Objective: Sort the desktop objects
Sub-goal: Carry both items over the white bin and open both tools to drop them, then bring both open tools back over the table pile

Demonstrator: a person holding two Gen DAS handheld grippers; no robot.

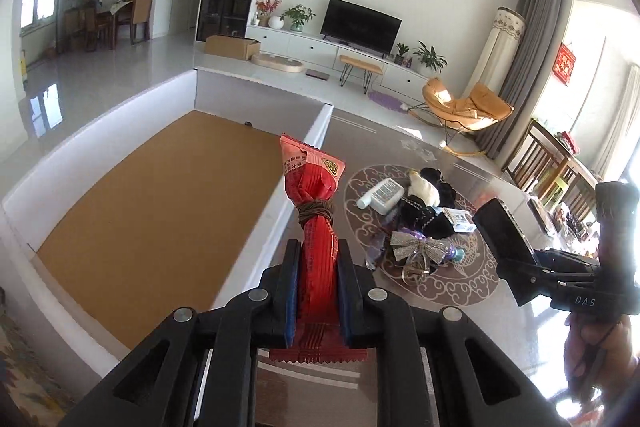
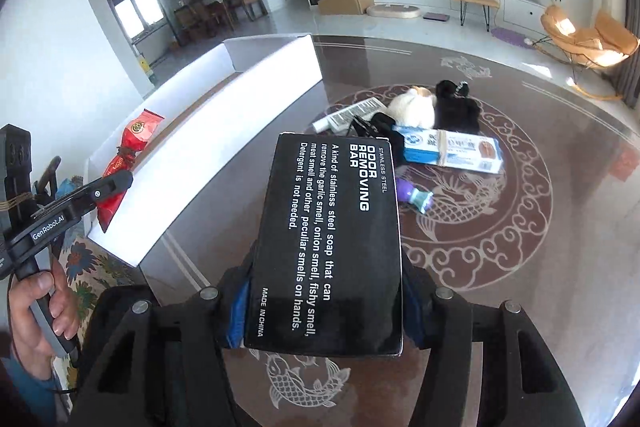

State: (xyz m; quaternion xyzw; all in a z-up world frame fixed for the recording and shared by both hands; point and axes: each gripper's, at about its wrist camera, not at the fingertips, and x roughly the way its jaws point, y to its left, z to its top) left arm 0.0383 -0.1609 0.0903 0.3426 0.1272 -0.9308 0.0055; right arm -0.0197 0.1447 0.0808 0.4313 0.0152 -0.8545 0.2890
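Left gripper (image 1: 318, 291) is pinching a red snack packet (image 1: 316, 227) tied with brown cord, long axis pointing away, above the near edge of the white box (image 1: 72, 155). Right gripper (image 2: 324, 303) is clamping a black carton (image 2: 328, 247) reading "STAINLESS STEEL ODOR REMOVING BAR" and "MADE IN CHINA", lengthwise toward the far clutter on the patterned table (image 2: 560, 227).

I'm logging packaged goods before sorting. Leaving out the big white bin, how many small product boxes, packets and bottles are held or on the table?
Small product boxes: 2 (black box, blue-and-white box)
Packets: 1 (red packet)
Bottles: 1 (white bottle)
Total: 4
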